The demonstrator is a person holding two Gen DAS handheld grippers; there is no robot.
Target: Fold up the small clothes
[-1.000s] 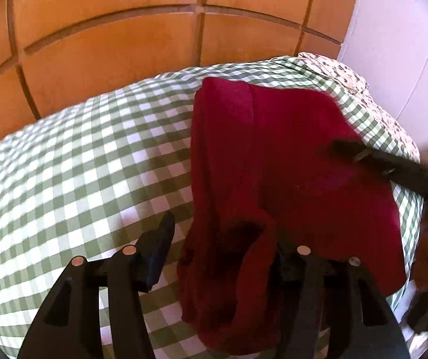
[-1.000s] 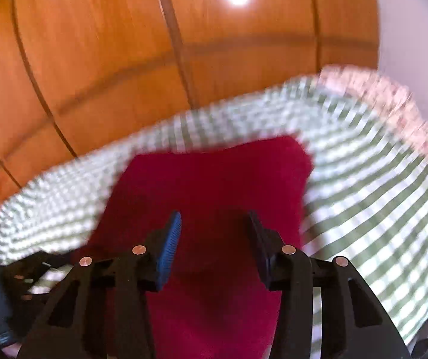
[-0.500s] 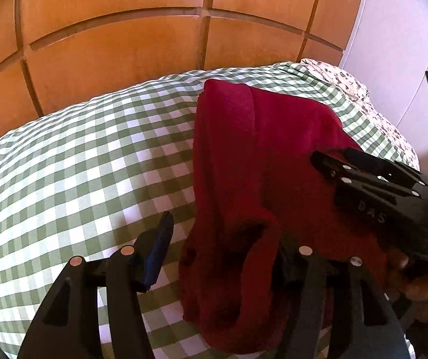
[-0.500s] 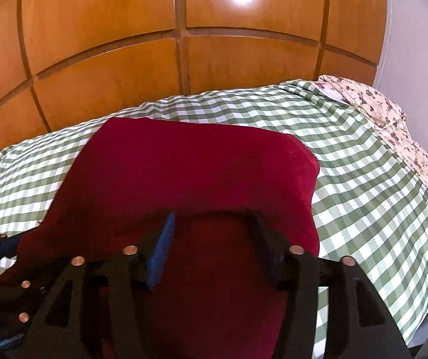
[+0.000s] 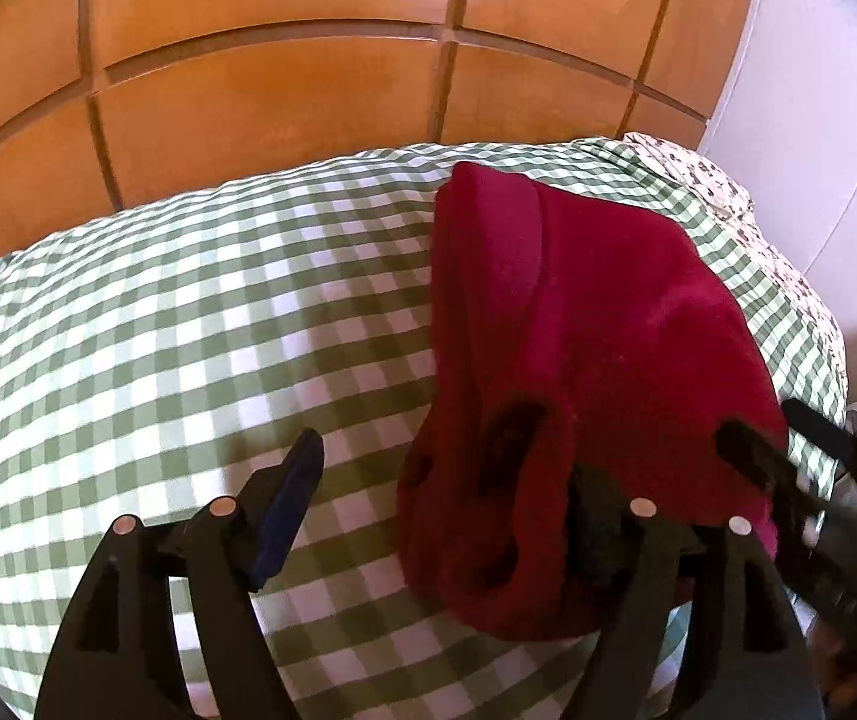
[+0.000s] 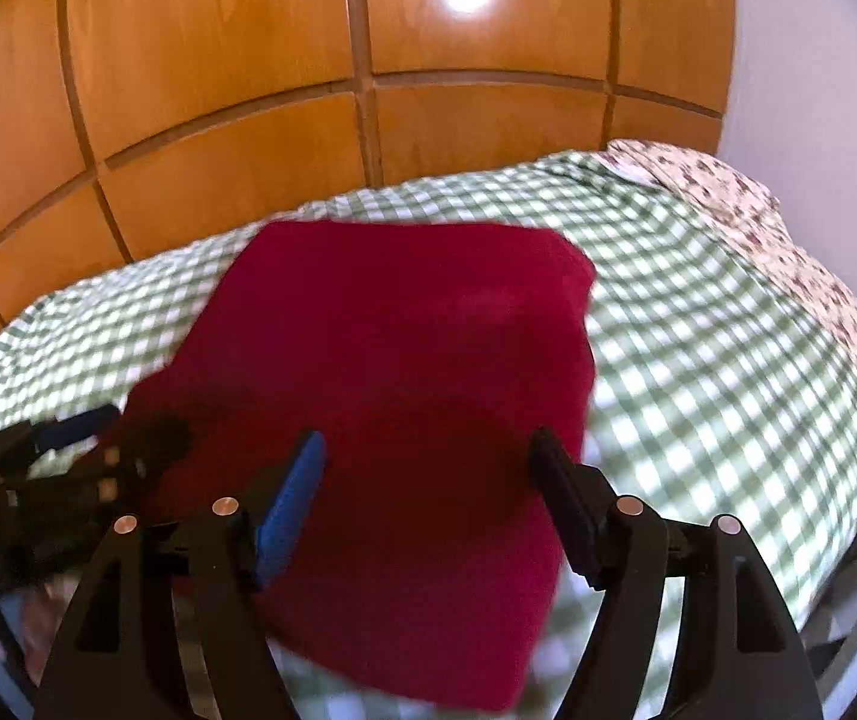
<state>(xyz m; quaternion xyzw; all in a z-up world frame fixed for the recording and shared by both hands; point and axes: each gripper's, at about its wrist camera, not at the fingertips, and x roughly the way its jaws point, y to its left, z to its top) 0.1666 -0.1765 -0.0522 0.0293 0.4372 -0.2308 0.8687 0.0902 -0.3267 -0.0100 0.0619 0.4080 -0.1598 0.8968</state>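
Left wrist view: the red garment [image 5: 596,324] lies on the green-checked bed cover [image 5: 188,312], right of centre, its long axis running away from the camera toward the wooden wardrobe doors [image 5: 272,96].
Left gripper [image 5: 446,480]: spread wide and released; its left finger [image 5: 287,498] is over bare cover, its right finger is hidden under the bunched near corner of the cloth, so I cannot tell how much fabric it catches.
Right edge of this view: the other gripper shows as a dark blur at the garment's near right corner.

Right wrist view: the garment lies directly ahead and beneath the right gripper [image 6: 428,468], reaching from under the fingers toward the far side of the bed.
Right gripper: jaws wide apart, grasping nothing, both fingers above the near red edge.
Floral pillow [image 6: 722,186]: at the bed's far right, well apart from the cloth.

Deciding relation: the 2 grippers sit at the near end, 1 per corner; the fold likely runs forward along the long axis.
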